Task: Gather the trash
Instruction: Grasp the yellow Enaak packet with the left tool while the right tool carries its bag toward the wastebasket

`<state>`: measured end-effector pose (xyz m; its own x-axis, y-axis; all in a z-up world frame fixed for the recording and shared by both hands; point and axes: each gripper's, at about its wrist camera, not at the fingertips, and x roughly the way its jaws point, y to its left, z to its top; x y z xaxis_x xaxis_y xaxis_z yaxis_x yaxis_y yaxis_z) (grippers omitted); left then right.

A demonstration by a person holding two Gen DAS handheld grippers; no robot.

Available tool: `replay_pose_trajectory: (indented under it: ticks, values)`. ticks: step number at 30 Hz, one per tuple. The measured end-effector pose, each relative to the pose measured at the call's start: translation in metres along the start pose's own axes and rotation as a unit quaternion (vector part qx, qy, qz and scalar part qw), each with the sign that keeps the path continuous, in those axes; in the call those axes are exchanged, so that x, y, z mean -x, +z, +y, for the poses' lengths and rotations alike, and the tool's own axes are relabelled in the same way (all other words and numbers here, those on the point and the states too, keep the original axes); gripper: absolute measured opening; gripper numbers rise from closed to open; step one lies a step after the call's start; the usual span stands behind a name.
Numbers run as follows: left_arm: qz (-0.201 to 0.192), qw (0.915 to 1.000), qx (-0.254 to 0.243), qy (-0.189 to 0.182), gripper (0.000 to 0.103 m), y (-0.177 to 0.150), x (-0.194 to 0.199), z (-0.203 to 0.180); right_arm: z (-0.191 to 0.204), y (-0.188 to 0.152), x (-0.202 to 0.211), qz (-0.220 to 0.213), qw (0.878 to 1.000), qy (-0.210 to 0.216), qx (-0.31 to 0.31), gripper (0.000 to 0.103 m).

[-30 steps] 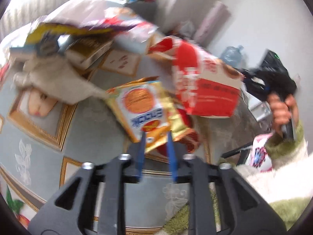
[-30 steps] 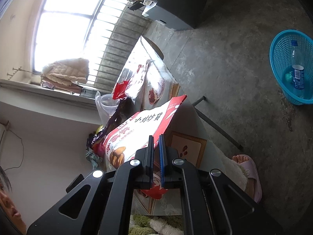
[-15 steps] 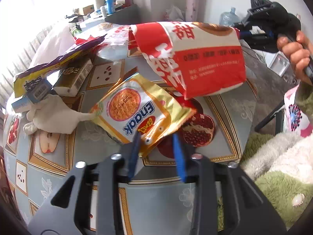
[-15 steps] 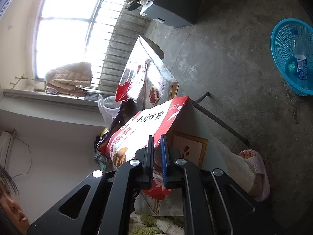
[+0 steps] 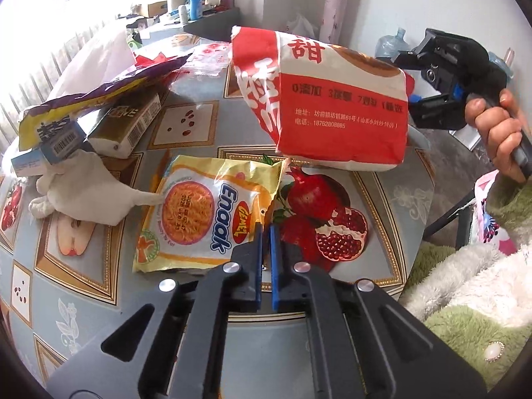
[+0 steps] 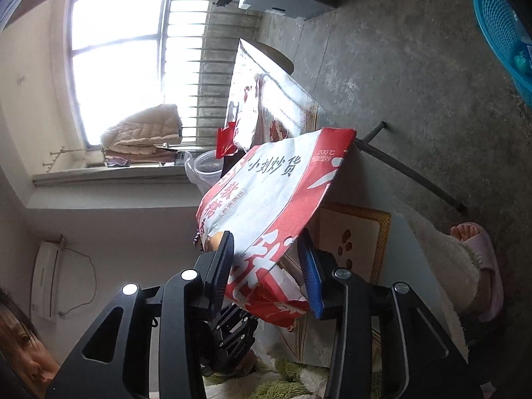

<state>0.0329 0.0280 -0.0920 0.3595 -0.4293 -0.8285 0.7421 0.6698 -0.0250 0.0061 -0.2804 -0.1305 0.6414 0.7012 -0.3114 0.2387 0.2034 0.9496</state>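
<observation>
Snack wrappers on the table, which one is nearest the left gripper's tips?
The yellow Enaak noodle packet, lying flat with its corner at the blue pads; the red-and-white bag is farther away.

Both grippers are matte black plastic. The left gripper [image 5: 265, 232] has two angular arms with triangular cut-outs, four round silver screw heads across them, and flat blue pads on narrow fingers. The right gripper [image 6: 271, 259] is built the same, with blue pads and silver screws; seen from the left wrist, its body is blocky black with a blue part. The person's right hand [image 5: 498, 133] emerges from a fuzzy green sleeve [image 5: 508, 199]. A fluffy cream and green garment [image 5: 472, 292] bears a pearly button. A pink slipper [image 6: 482, 266] shows far right.
</observation>
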Motion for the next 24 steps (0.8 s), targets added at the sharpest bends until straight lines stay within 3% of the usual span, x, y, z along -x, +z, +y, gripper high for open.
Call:
replay_pose_trajectory:
  ticks: [4, 6, 9, 19, 24]
  values:
    - [0.0, 1.0, 0.004, 0.002, 0.001, 0.001, 0.0, 0.001, -0.001, 0.0, -0.008, -0.003, 1.0, 0.011, -0.004, 0.036]
    - [-0.001, 1.0, 0.008, 0.005, 0.001, 0.002, 0.0, 0.001, -0.001, -0.001, -0.008, 0.0, 1.0, 0.026, -0.004, 0.016]
    - [0.0, 0.9998, 0.012, 0.016, 0.001, 0.004, 0.002, 0.002, 0.001, -0.003, -0.004, -0.004, 0.999, 0.038, -0.003, 0.008]
    - [-0.051, 0.998, 0.031, 0.022, 0.0, 0.034, 0.037, 0.003, 0.023, -0.012, 0.029, -0.041, 0.995, 0.084, 0.037, 0.003]
    - [-0.077, 0.9962, 0.029, 0.028, 0.0, 0.058, 0.05, 0.0, 0.035, -0.01, 0.06, -0.079, 0.99, 0.104, 0.062, 0.003]
